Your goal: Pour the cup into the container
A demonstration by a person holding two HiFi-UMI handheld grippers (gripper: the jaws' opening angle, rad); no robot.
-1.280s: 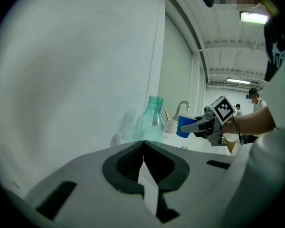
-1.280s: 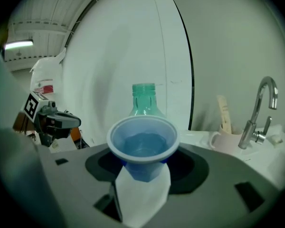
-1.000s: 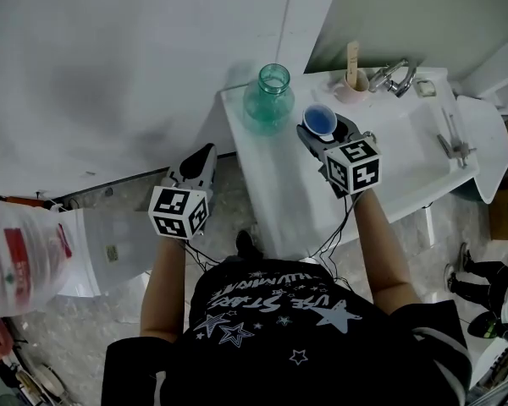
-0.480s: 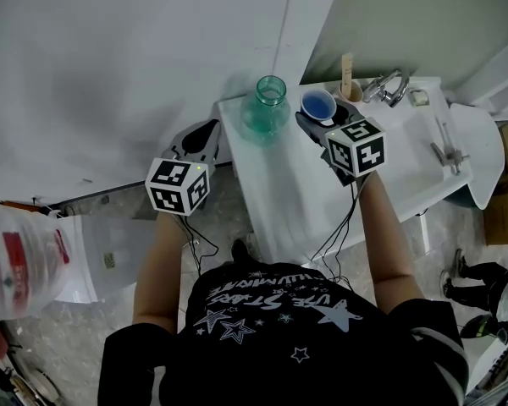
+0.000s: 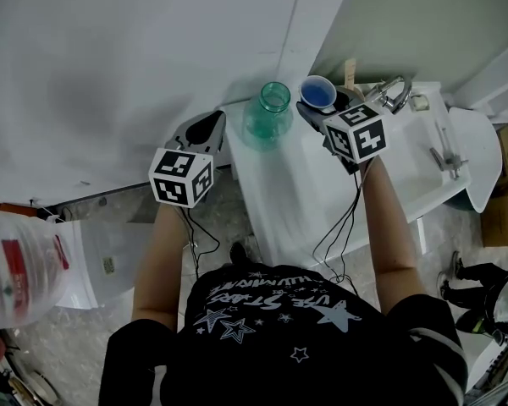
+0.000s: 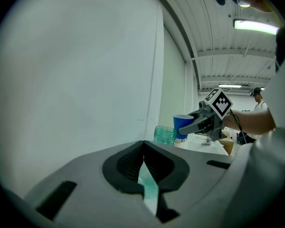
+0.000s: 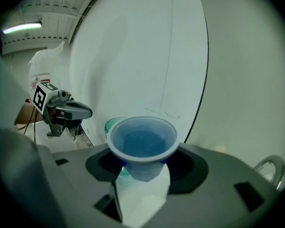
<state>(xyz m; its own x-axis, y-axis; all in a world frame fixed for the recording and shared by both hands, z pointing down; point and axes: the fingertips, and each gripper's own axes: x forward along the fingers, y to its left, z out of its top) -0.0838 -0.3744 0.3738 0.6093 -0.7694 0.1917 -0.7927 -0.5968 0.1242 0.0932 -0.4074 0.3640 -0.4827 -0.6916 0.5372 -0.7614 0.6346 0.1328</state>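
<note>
A blue cup (image 5: 318, 93) with liquid in it stays upright between the jaws of my right gripper (image 5: 319, 112), held above the white table just right of the green glass jar (image 5: 268, 115). In the right gripper view the cup (image 7: 142, 144) fills the space between the jaws, and the jar (image 7: 112, 124) peeks out behind it. My left gripper (image 5: 205, 129) hangs off the table's left edge, level with the jar, shut and empty. In the left gripper view its tips (image 6: 143, 148) meet, with the jar (image 6: 164, 134) and cup (image 6: 182, 125) beyond.
The white table (image 5: 313, 193) carries a sink with a metal tap (image 5: 391, 91) at the far right, and a wooden stick (image 5: 350, 71) stands near it. A white wall lies behind the jar. A clear plastic bag (image 5: 21, 260) sits on the floor at the left.
The right gripper has carried the cup away from me and leftward, closer to the jar's mouth. The left gripper has shifted slightly forward beside the table edge.
</note>
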